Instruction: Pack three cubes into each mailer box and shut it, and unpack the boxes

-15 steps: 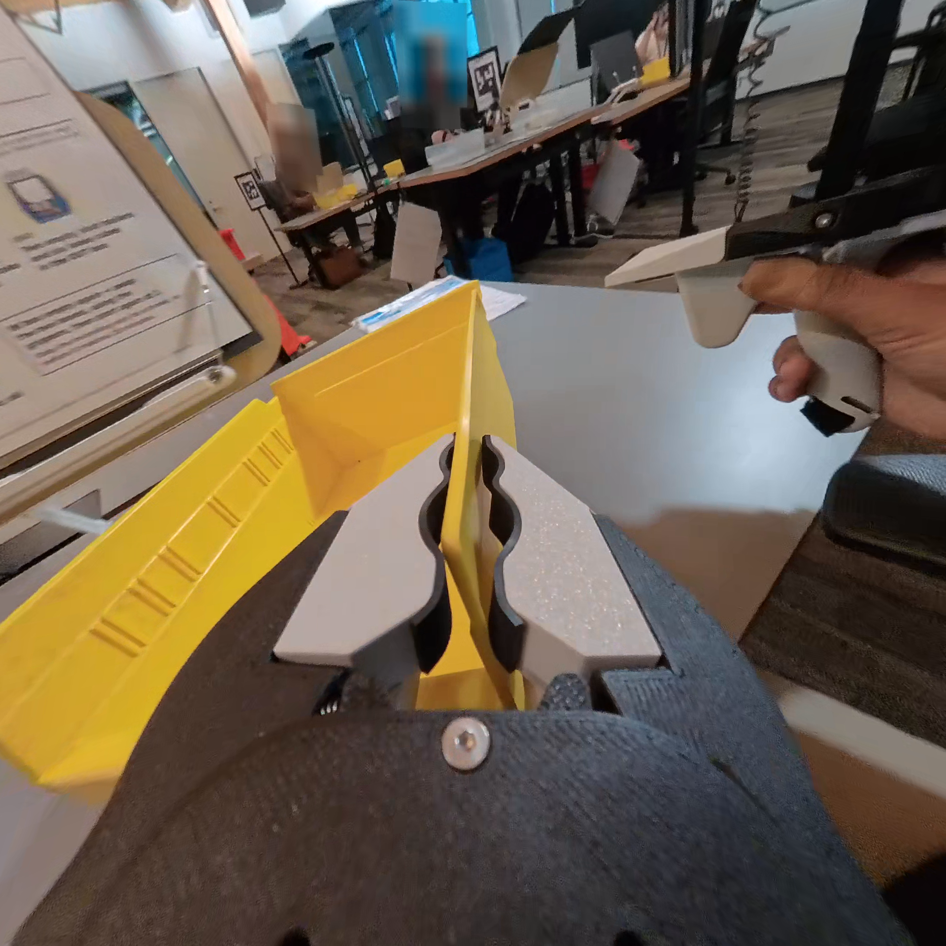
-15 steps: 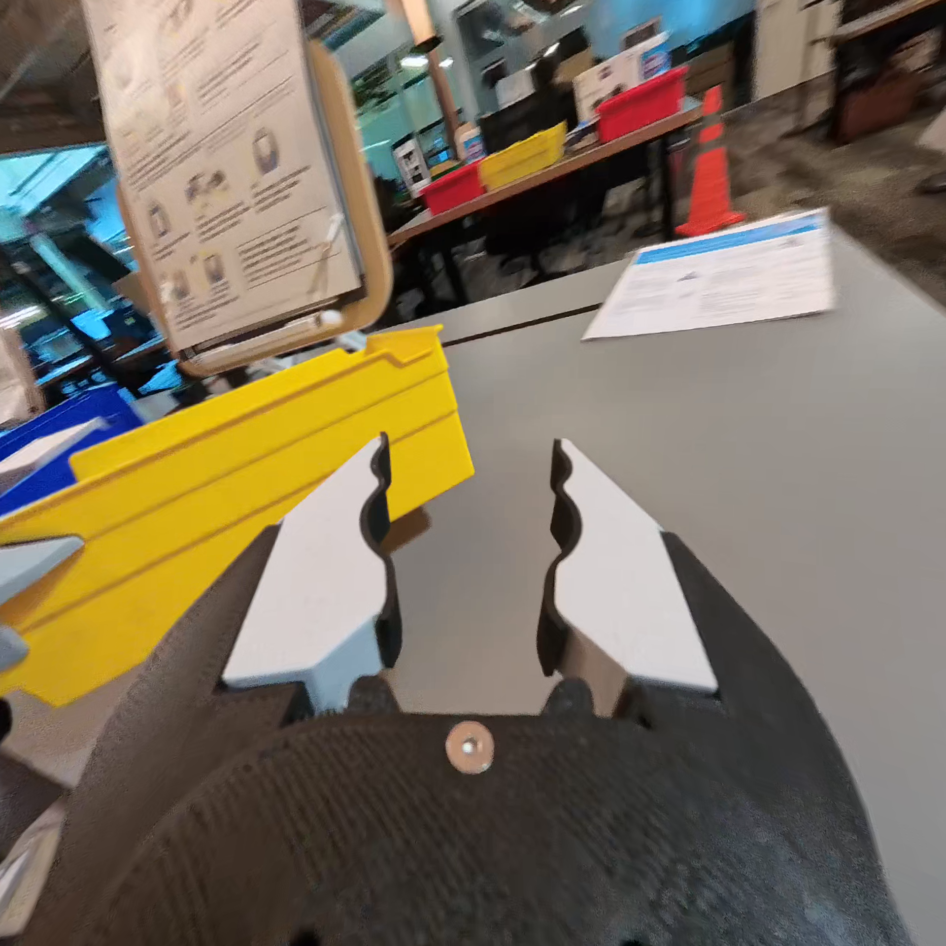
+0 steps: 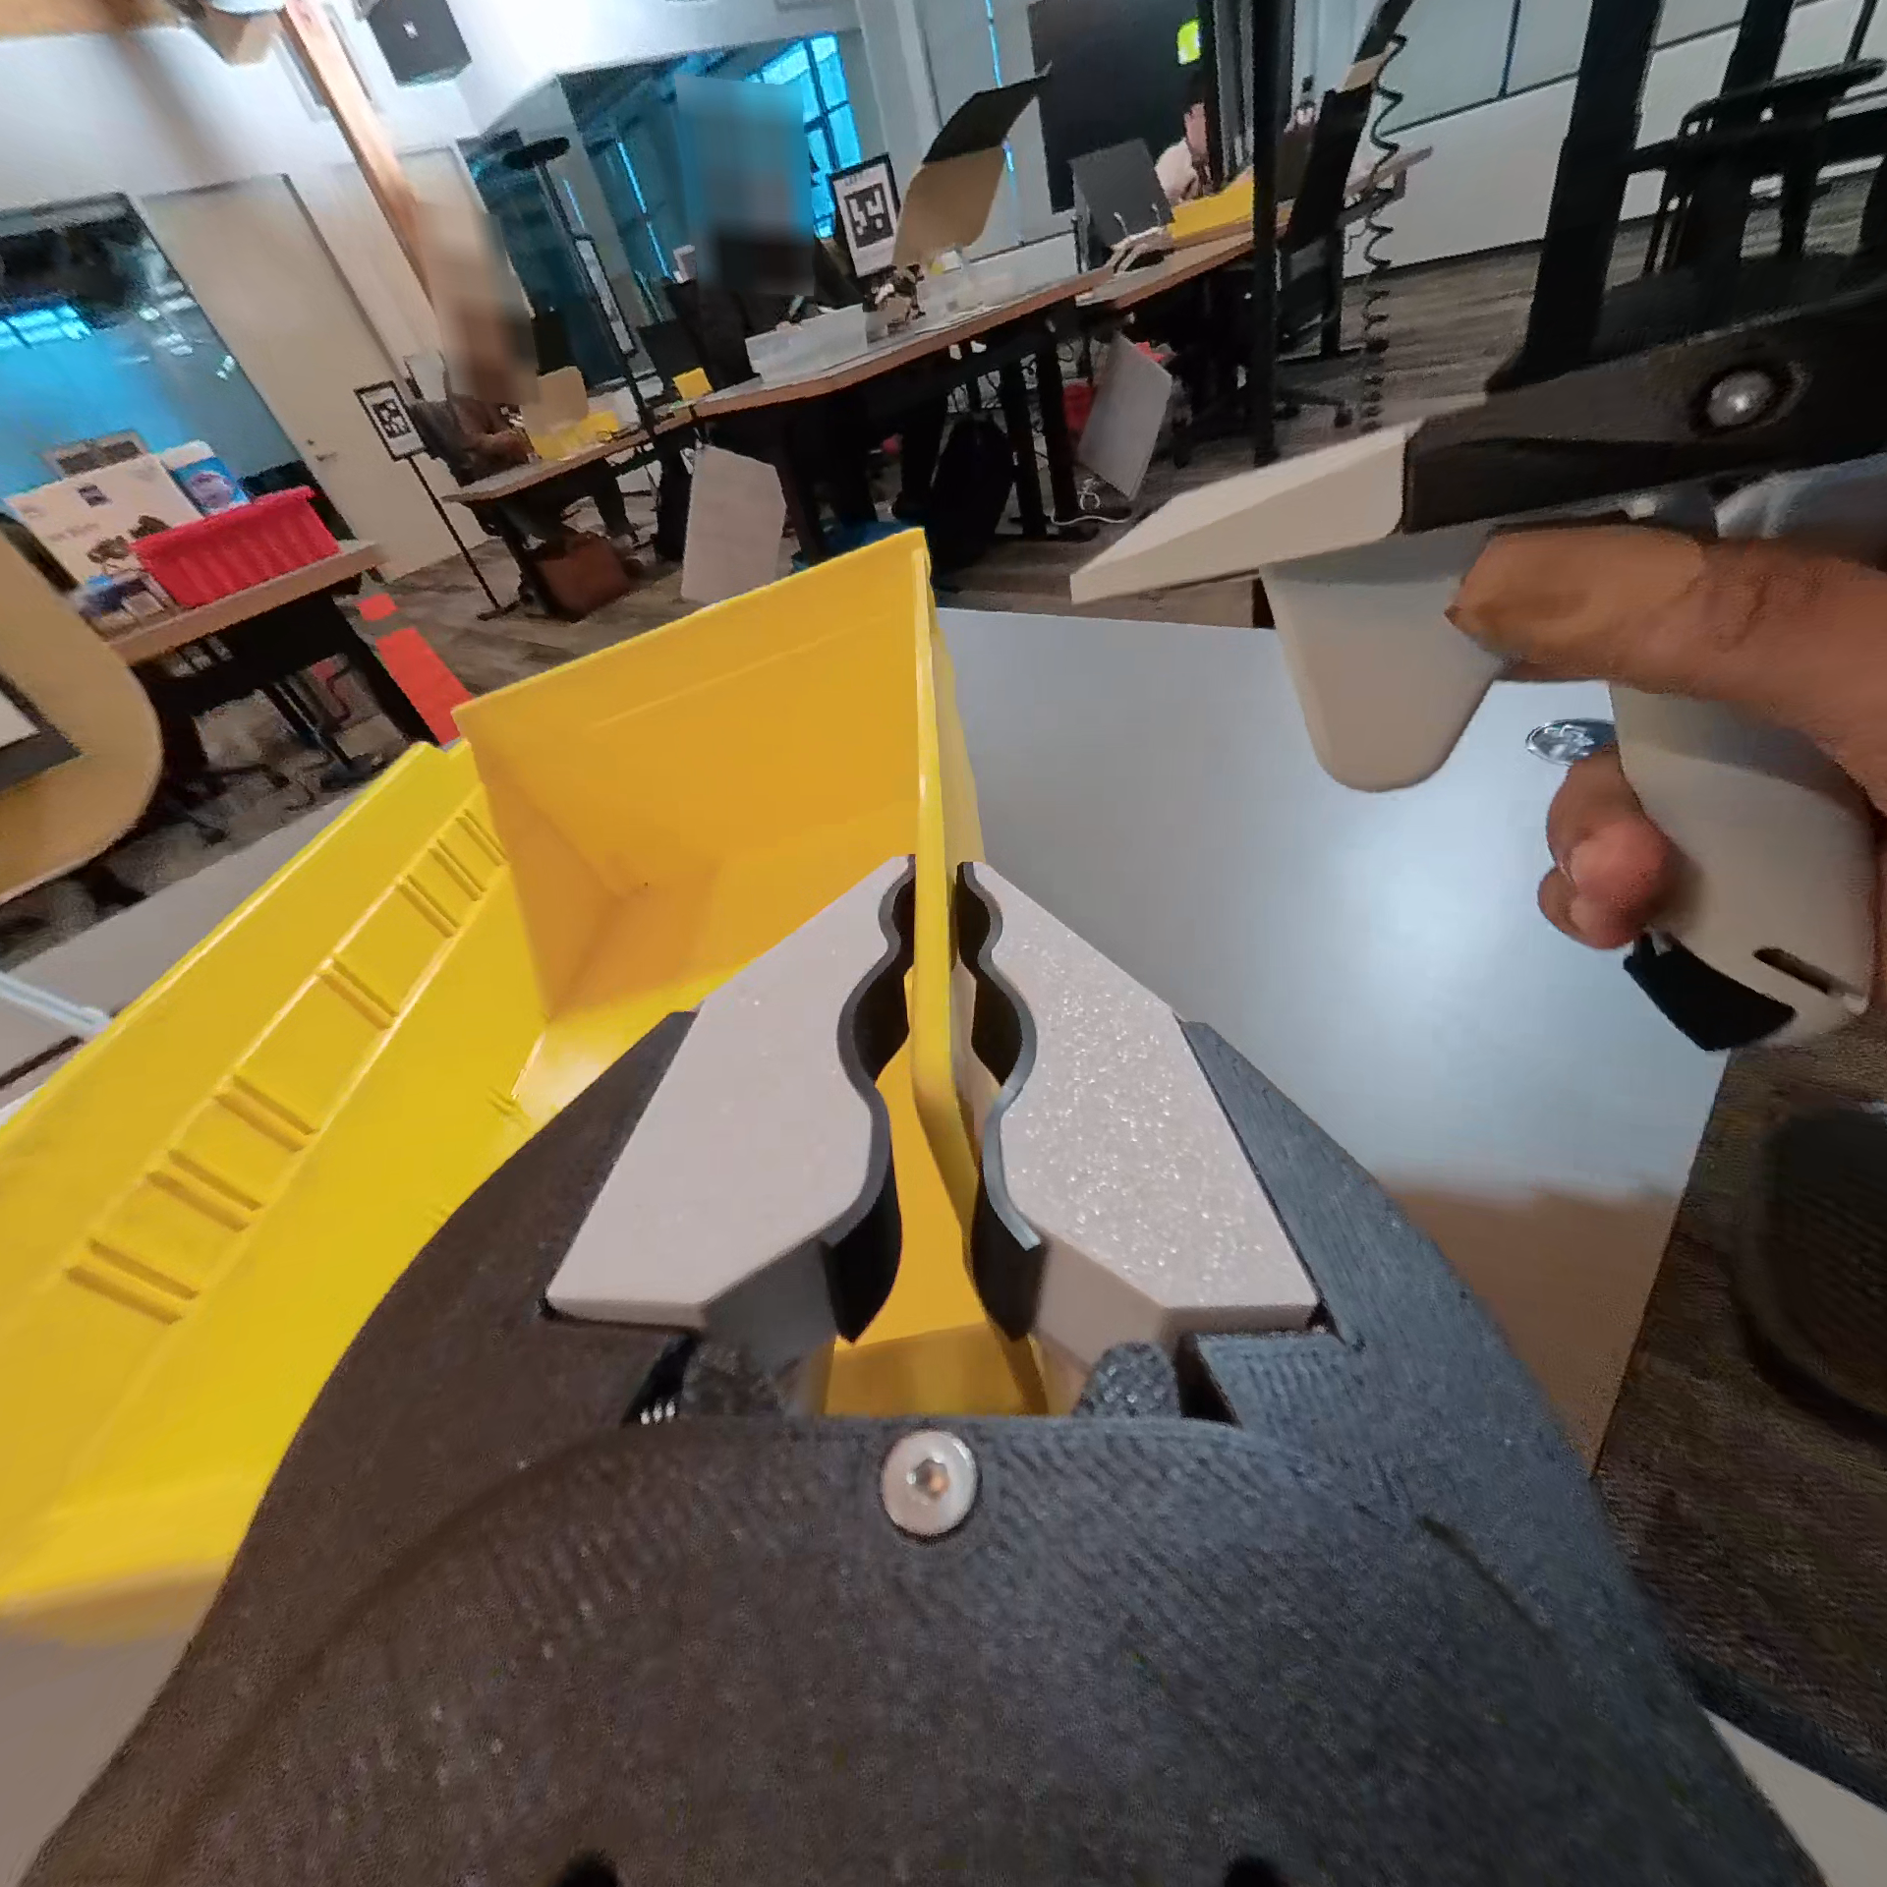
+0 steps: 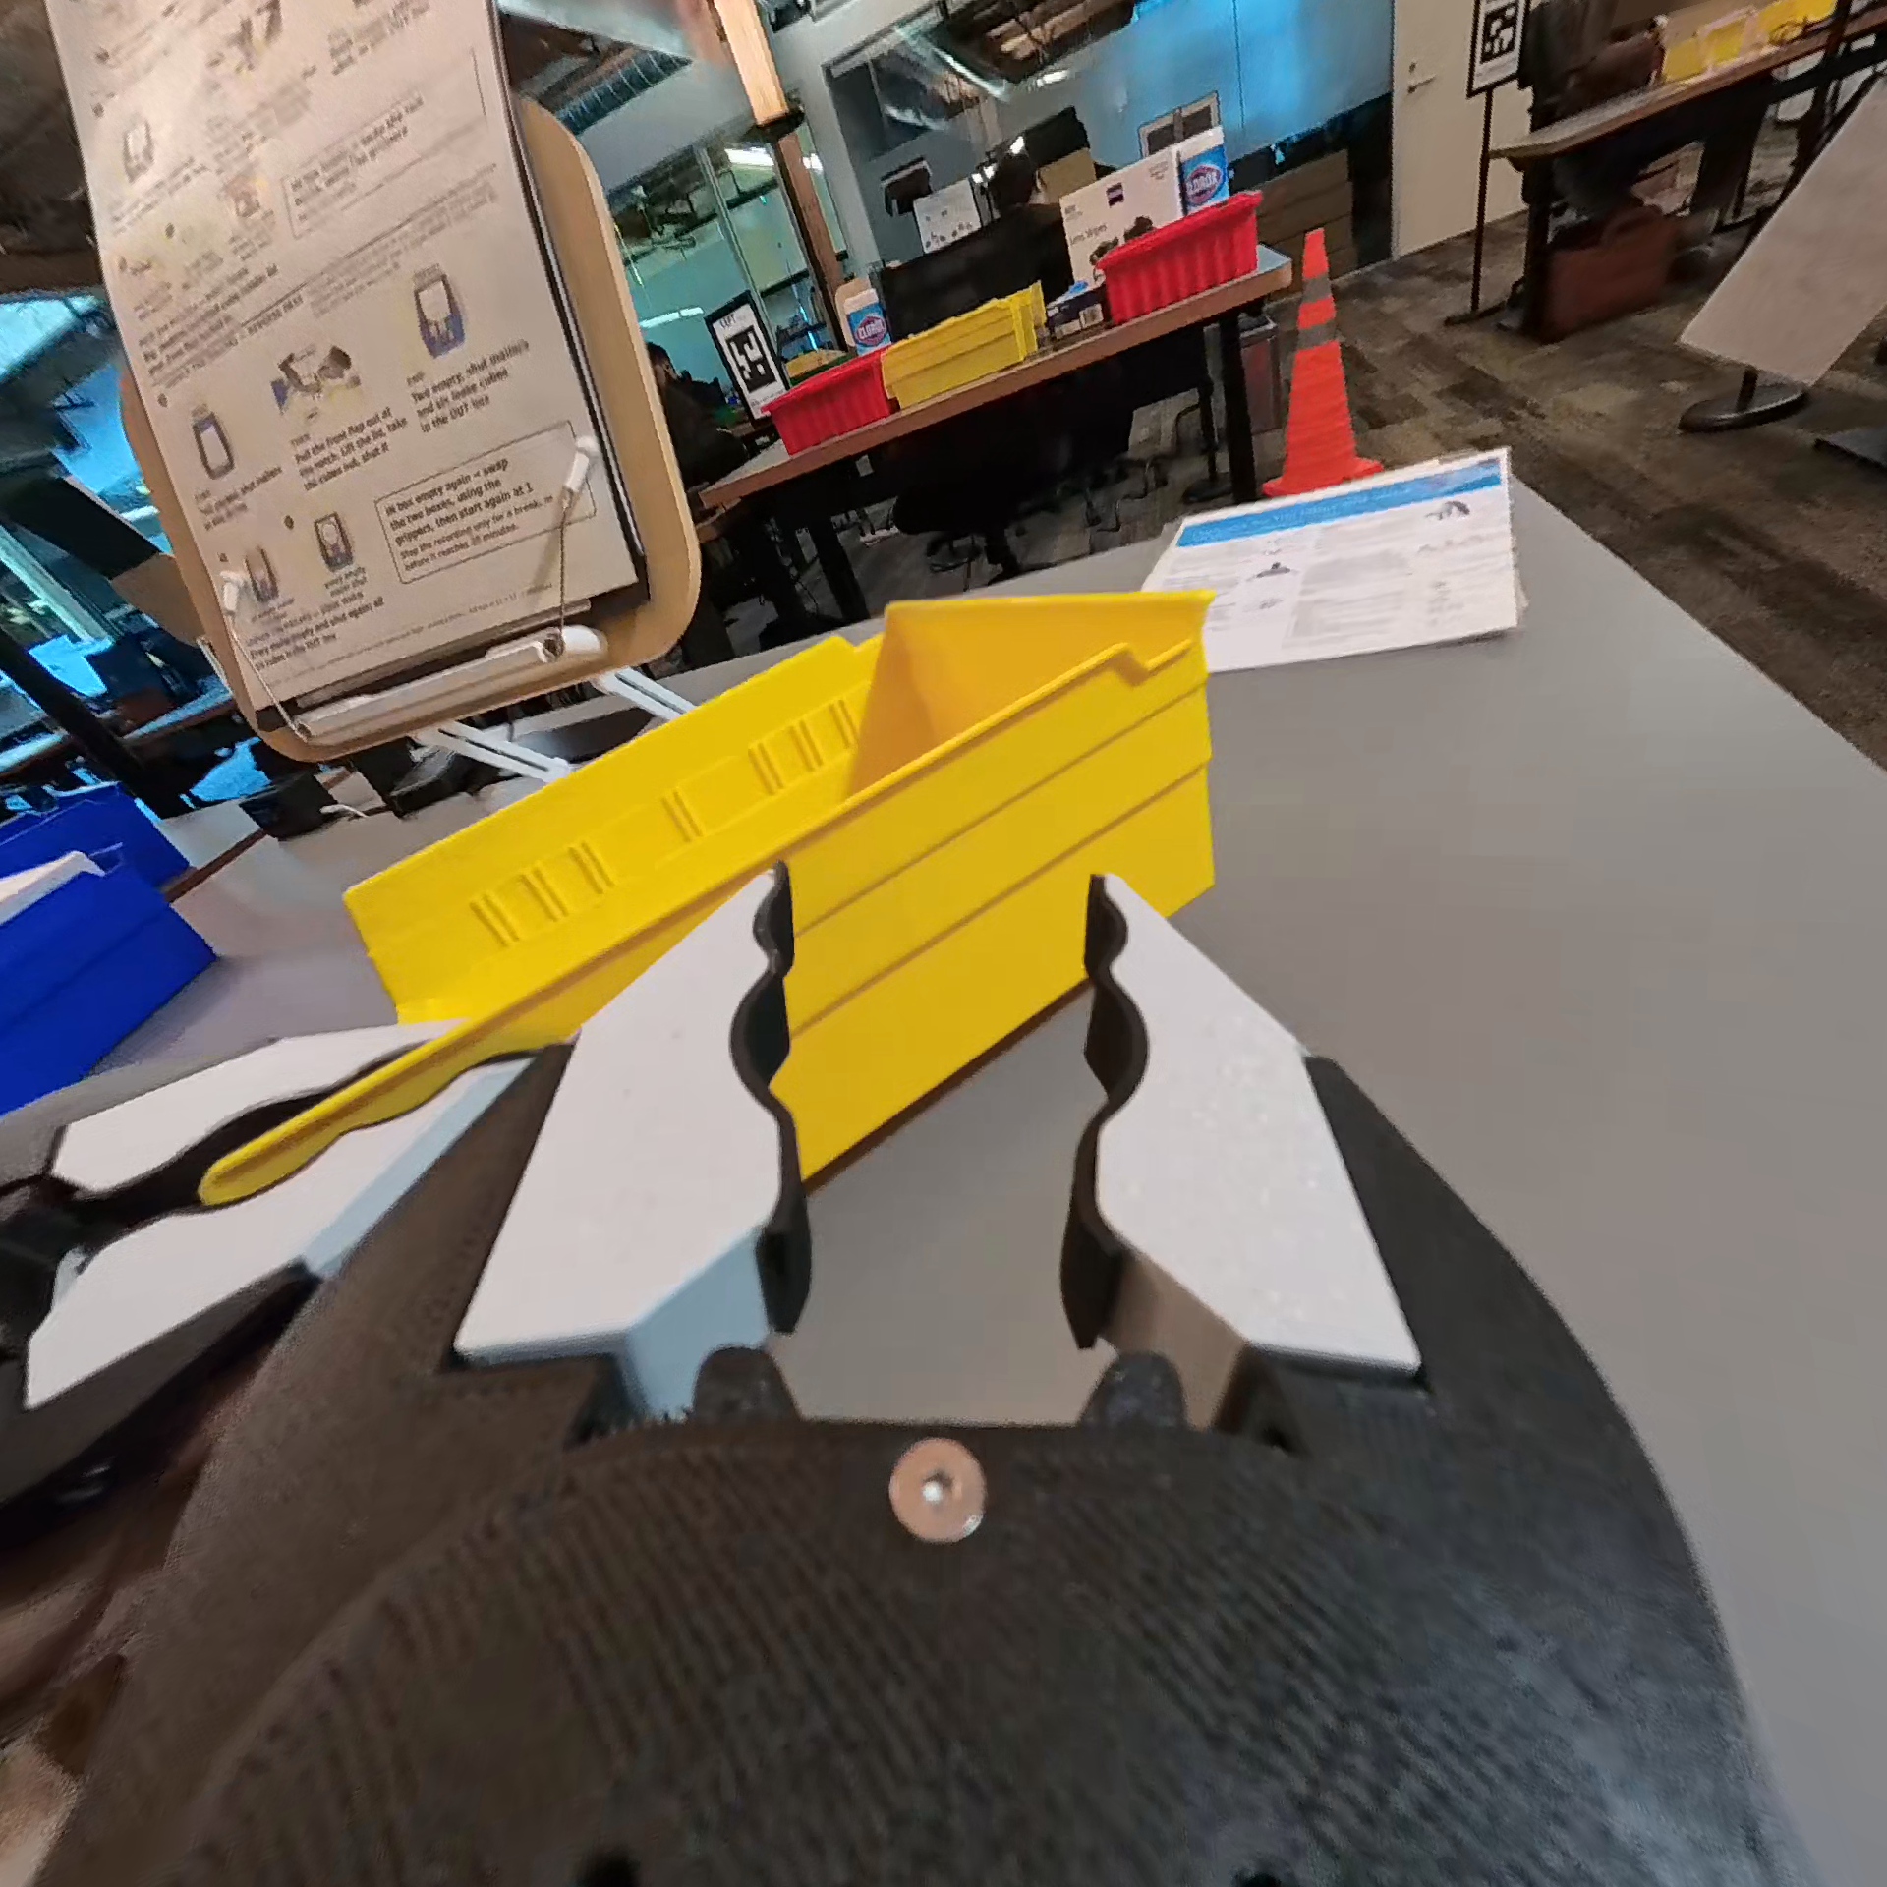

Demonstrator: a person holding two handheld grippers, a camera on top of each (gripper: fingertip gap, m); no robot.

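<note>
- Gripping the yellow bin (image 3: 306,1021) by its near right wall, the left gripper (image 3: 934,888) is clenched.
- Right gripper (image 4: 934,899) hangs released above the grey table (image 4: 1481,919).

Printed instruction sheet (image 4: 337,337), text blocks with small pictures, is clipped on a tan board (image 4: 654,460) left of my right gripper (image 4: 937,888). Blue-headed printed leaflet (image 4: 1348,557) lies flat on the grey table (image 4: 1532,919). Black-and-white square code sign (image 4: 751,352) stands farther back. Labelled white bottle (image 4: 1203,168) behind a red bin (image 4: 1184,265). The left view shows another code sign (image 3: 871,209).
</note>
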